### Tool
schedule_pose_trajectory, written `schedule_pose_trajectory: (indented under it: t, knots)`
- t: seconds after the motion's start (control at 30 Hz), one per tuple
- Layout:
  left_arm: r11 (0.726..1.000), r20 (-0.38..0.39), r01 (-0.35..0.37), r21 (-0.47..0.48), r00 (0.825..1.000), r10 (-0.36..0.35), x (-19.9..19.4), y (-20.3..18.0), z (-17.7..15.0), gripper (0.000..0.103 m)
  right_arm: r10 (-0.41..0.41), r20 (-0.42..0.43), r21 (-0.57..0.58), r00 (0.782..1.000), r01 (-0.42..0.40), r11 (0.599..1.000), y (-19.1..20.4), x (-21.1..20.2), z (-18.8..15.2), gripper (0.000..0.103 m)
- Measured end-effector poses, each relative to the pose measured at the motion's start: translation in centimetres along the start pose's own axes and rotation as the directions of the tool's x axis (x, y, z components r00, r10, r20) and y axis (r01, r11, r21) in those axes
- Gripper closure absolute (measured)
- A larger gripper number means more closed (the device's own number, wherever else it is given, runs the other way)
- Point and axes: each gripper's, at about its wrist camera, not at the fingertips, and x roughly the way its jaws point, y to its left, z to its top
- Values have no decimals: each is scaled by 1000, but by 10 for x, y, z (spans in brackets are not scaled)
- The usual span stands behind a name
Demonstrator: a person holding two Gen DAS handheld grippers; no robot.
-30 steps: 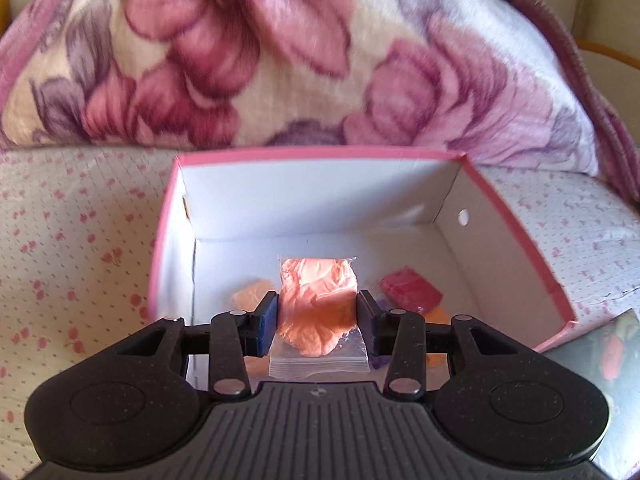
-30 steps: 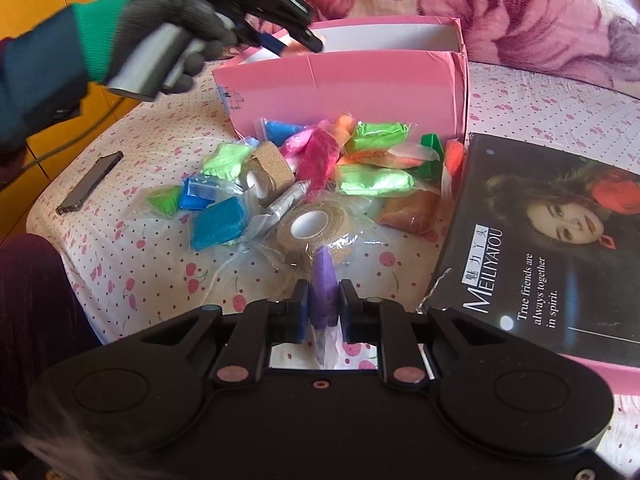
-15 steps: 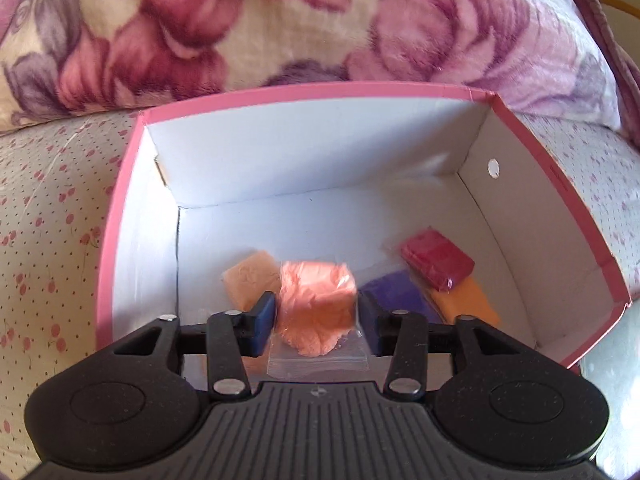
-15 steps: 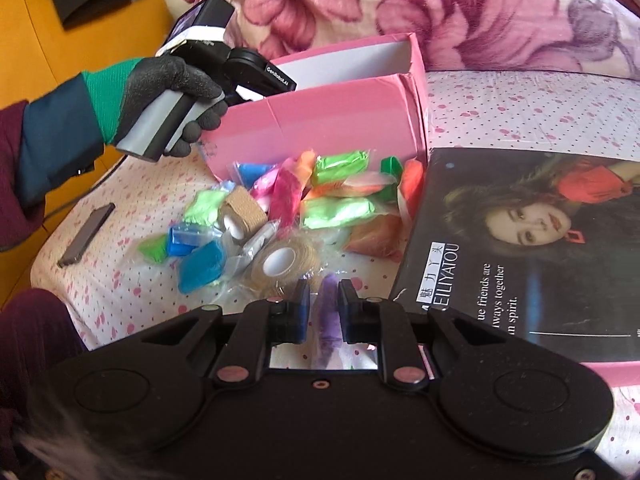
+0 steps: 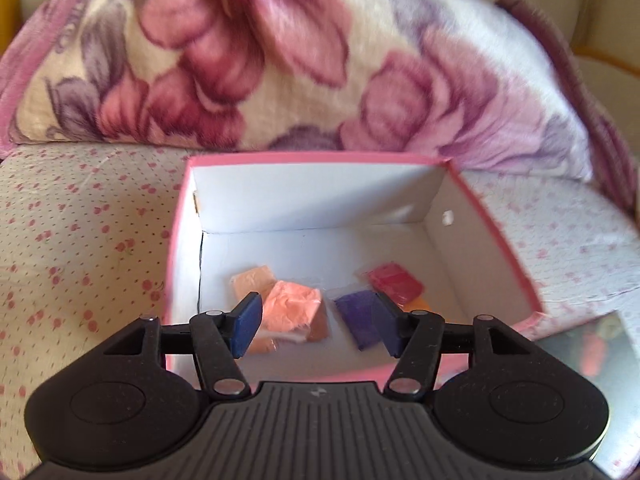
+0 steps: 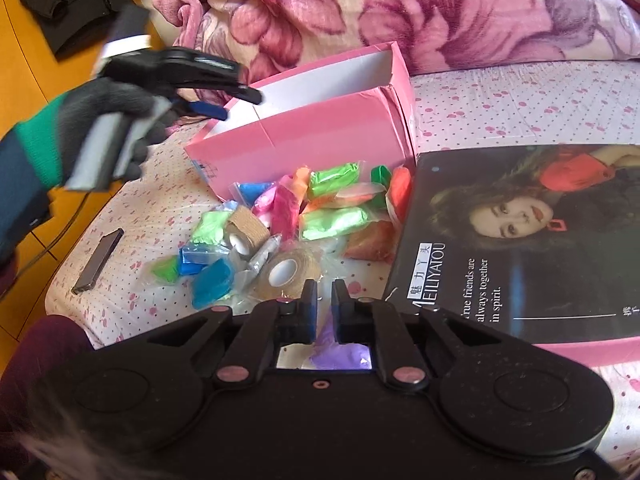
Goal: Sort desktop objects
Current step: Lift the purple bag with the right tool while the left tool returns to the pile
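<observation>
My left claw point(image 5: 318, 326) hangs wide and empty over the pink box point(image 5: 496, 236); the salmon bag point(image 5: 294, 308) lies on the box floor near its front wall. My right claw point(image 6: 324, 304) pinches a purple bag point(image 6: 338, 354) above the bed's front edge.

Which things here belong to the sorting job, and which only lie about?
Job:
- pink box
- clay packets
- tape rolls
- purple packet, held in the right gripper

Lying about:
- floral blanket
- dark lid
- phone
</observation>
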Motion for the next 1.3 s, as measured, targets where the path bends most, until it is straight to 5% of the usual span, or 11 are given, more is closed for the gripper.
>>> schedule_pose_trajectory:
  t: [0.27,0.33,0.37,0.4,0.53,0.73,0.93,1.0,1.03,1.17,1.3]
  knots:
    - [995,27,86,-50,996,-85,-62,-6,-78,44,-1,-80,-22,997,0,1000,4,6,1,95]
    - [993,8,100,-62,995,-100,-65,-9,-103,39,-26,-120,-61,992,19,998,12,13,-2,80]
    - [992,-1,107,-68,994,-107,-66,-11,-115,38,-60,-131,-93,990,48,995,18,18,-3,54]
    - [991,-11,114,-74,993,-115,-68,-13,-127,38,-77,-140,-124,987,60,990,24,22,-4,51]
    - [985,-51,141,-102,988,-147,-71,-18,-174,38,-186,-158,-302,970,132,944,50,38,-10,51]
    - [977,-50,170,-131,983,-178,-64,-11,-181,38,-311,-177,-456,934,202,867,62,56,-22,51]
    - [968,-41,196,-156,978,-205,-58,-3,-184,38,-259,-212,-354,942,173,919,52,58,-13,49]
    - [965,-37,205,-164,976,-214,-56,-1,-186,38,-196,-239,-268,951,130,955,47,53,-6,66]
    - [963,-36,210,-169,975,-218,-55,1,-186,38,-169,-247,-236,954,110,965,45,49,-4,66]
    - [957,-29,225,-184,972,-234,-52,5,-189,38,-264,-221,-373,939,169,912,55,47,-14,68]
    - [957,-26,224,-186,972,-233,-50,6,-189,38,-299,-234,-342,925,209,916,52,54,-14,53]
